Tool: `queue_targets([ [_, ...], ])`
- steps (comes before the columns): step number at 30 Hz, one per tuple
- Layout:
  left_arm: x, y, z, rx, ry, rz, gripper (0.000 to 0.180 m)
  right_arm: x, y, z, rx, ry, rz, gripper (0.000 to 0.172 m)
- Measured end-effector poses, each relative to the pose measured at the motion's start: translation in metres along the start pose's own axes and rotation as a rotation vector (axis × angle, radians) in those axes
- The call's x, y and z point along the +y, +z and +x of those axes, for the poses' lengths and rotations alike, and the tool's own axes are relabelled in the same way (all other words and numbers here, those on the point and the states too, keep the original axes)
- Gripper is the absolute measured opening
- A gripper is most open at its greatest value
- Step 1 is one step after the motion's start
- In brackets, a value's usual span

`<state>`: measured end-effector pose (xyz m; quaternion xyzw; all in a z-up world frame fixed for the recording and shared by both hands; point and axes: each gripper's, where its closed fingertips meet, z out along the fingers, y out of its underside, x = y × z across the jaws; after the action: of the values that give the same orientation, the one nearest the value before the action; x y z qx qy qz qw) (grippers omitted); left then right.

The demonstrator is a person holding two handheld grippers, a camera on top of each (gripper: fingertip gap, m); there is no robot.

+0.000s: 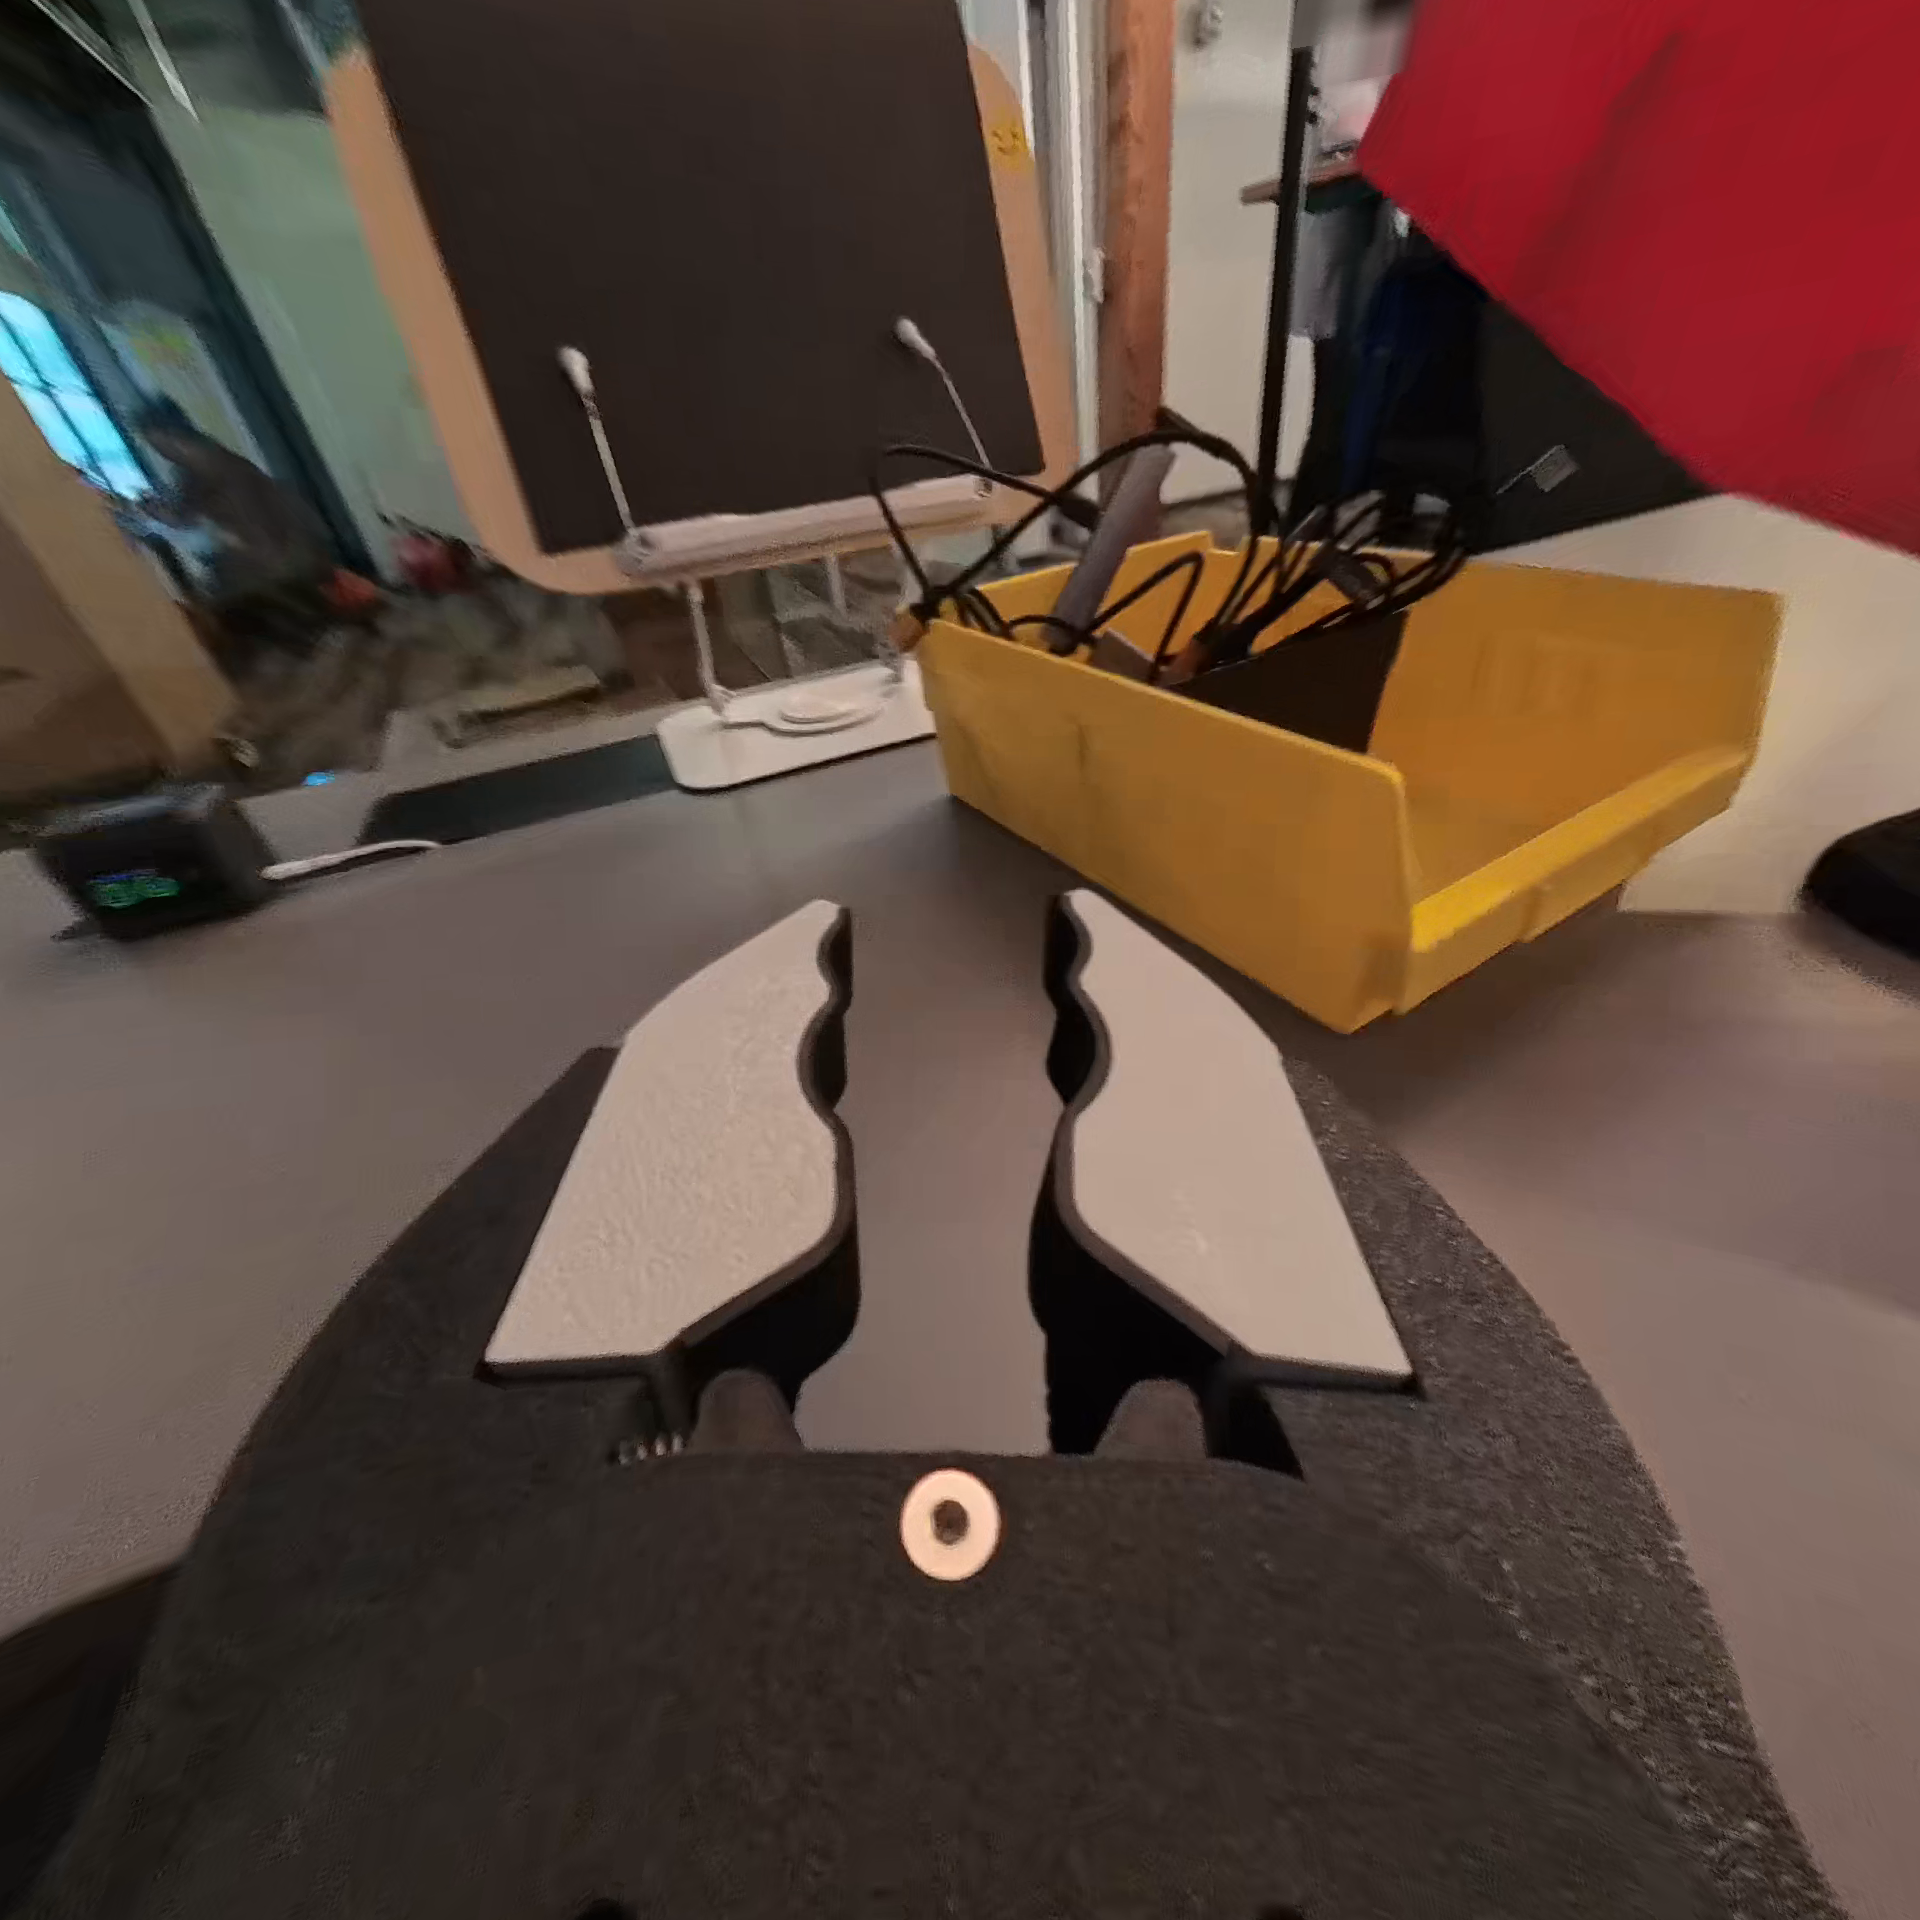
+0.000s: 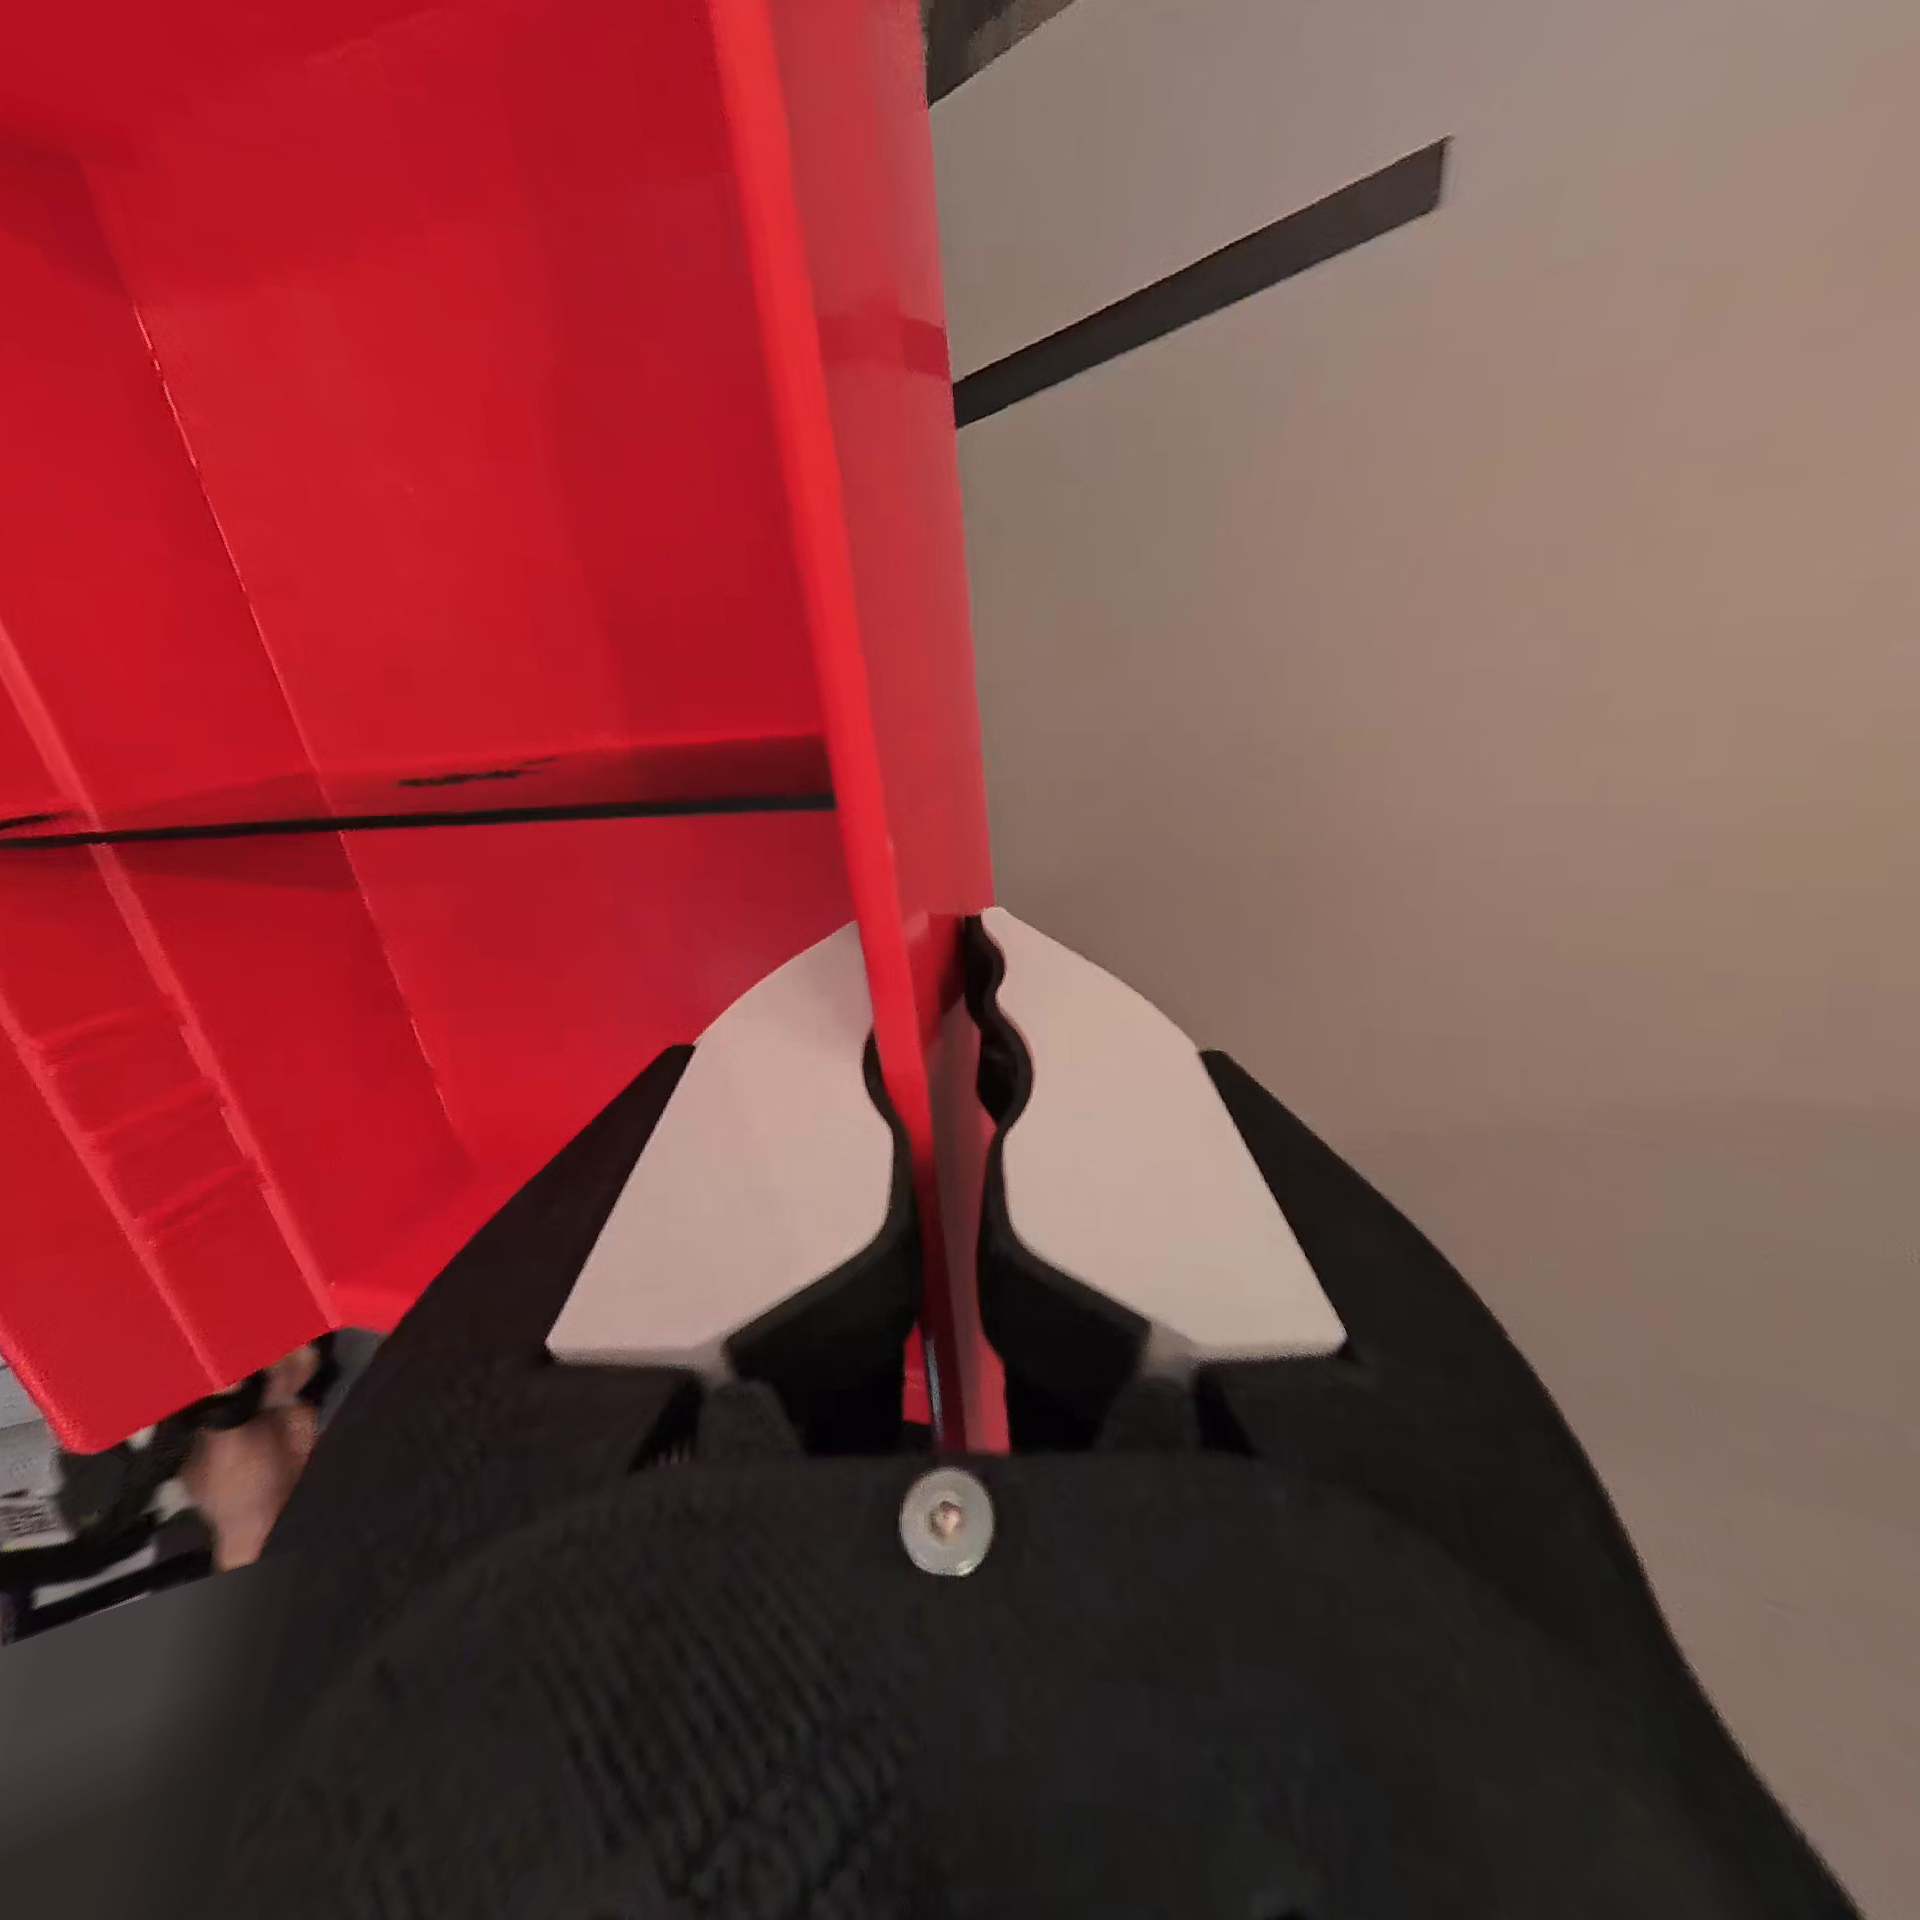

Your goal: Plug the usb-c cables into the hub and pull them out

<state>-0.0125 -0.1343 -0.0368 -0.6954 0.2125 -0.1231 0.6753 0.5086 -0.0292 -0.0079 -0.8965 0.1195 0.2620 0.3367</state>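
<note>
Right gripper [image 2: 940, 997] visibly clamps red bin [image 2: 468, 520] wall.

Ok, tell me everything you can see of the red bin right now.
The red bin looks like smooth, glossy plastic, with ribbed inner walls and a thin black divider line across the inside. It is lifted off the table and tilted, seen high at the right in the left wrist view. The right claw is shut on its side wall, one finger inside, the other outside. Nothing shows inside.
</note>
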Motion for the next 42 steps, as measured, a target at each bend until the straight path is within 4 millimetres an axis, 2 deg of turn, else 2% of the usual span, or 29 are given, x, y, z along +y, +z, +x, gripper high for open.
queue_targets([
  [4, -0.034, 0.042, 0.028, 0.113, 0.034, -0.095, 0.048, 0.001, 0.005, 0.029, -0.005, 0.05, -0.003, 0.009],
  [7, -0.052, 0.087, 0.049, 0.195, 0.017, -0.188, 0.057, 0.004, 0.01, 0.042, -0.01, 0.066, -0.017, 0.01],
  [10, -0.039, 0.133, 0.057, 0.303, -0.081, -0.393, 0.055, 0.012, 0.015, 0.051, 0.003, 0.063, -0.058, 0.01],
  [12, -0.027, 0.151, 0.062, 0.365, -0.131, -0.532, 0.045, 0.015, 0.017, 0.055, 0.017, 0.049, -0.079, 0.01],
  [14, -0.015, 0.163, 0.063, 0.377, -0.152, -0.656, 0.045, 0.015, 0.021, 0.059, 0.024, 0.044, -0.091, 0.011],
  [18, 0.008, 0.175, 0.053, 0.312, -0.193, -0.897, 0.045, 0.016, 0.026, 0.07, 0.057, 0.05, -0.101, 0.012],
  [22, 0.025, 0.173, 0.045, 0.235, -0.271, -1.093, 0.042, 0.019, 0.027, 0.079, 0.121, 0.019, -0.13, 0.014],
  [24, 0.028, 0.173, 0.047, 0.233, -0.317, -1.153, 0.041, 0.021, 0.03, 0.081, 0.14, 0.005, -0.152, 0.014],
  [25, 0.028, 0.173, 0.05, 0.246, -0.33, -1.185, 0.035, 0.021, 0.032, 0.08, 0.139, -0.001, -0.16, 0.014],
  [29, 0.035, 0.178, 0.056, 0.258, -0.21, -1.267, 0.014, 0.026, 0.039, 0.078, 0.119, -0.008, -0.2, 0.014],
  [34, 0.038, 0.177, 0.05, 0.283, -0.07, -1.357, 0.011, 0.033, 0.044, 0.082, 0.138, -0.008, -0.244, 0.015],
  [36, 0.039, 0.175, 0.04, 0.288, -0.044, -1.386, 0.01, 0.036, 0.045, 0.086, 0.156, -0.009, -0.261, 0.015],
  [38, 0.041, 0.173, 0.019, 0.267, -0.033, -1.413, 0.009, 0.038, 0.048, 0.088, 0.158, 0.001, -0.278, 0.015],
  [42, 0.046, 0.172, -0.027, 0.229, -0.193, -1.378, 0.004, 0.043, 0.06, 0.086, 0.135, 0.028, -0.318, 0.017],
])
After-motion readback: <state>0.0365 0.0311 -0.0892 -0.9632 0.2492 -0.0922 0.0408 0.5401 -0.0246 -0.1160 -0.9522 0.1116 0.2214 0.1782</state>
